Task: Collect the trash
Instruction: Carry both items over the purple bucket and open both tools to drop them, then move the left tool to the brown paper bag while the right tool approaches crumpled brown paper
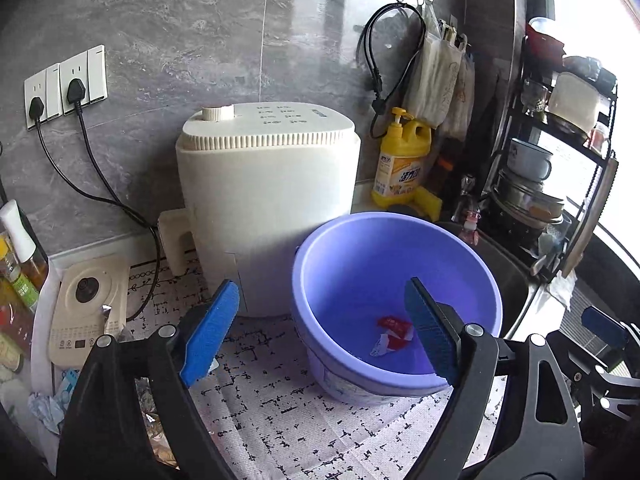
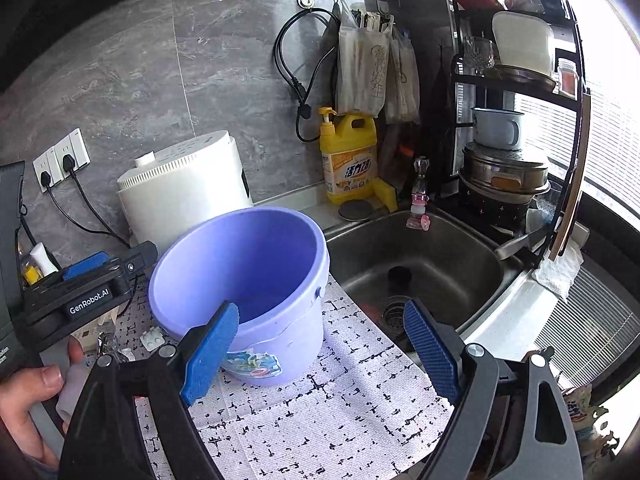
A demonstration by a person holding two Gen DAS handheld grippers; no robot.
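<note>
Evidently, the moment is laid out near to far as follows.

Left gripper (image 1: 320, 328): held with its blue pads spread wide over the near rim of the bucket and nothing gripped between them; the pose is judged to suit a drop into the bucket.

Right gripper (image 2: 316, 344): likewise spread wide and empty, held above the patterned mat (image 2: 320, 420) beside the bucket, probably kept free for the next piece of trash.

Patterned mat (image 1: 280, 400): laid under the bucket, apparently so the counter is protected.

Lilac bucket (image 1: 400, 240): stood upright on the mat, between the white appliance and the sink, where it can be reached by both hands; it is being used as the bin.

Red-and-white wrapper (image 1: 390, 334): found lying loose on the bucket's floor, clear of the pads; this item is judged collected.

Crumpled scraps (image 1: 44, 408): seen at the left edge of the mat, not yet gathered.

Steel sink (image 2: 420, 256): set just right of the bucket.

White appliance (image 1: 268, 200): stood behind the bucket against the wall, plugged in.

Yellow detergent bottle (image 2: 350, 160): kept by the sink, at the wall.
</note>
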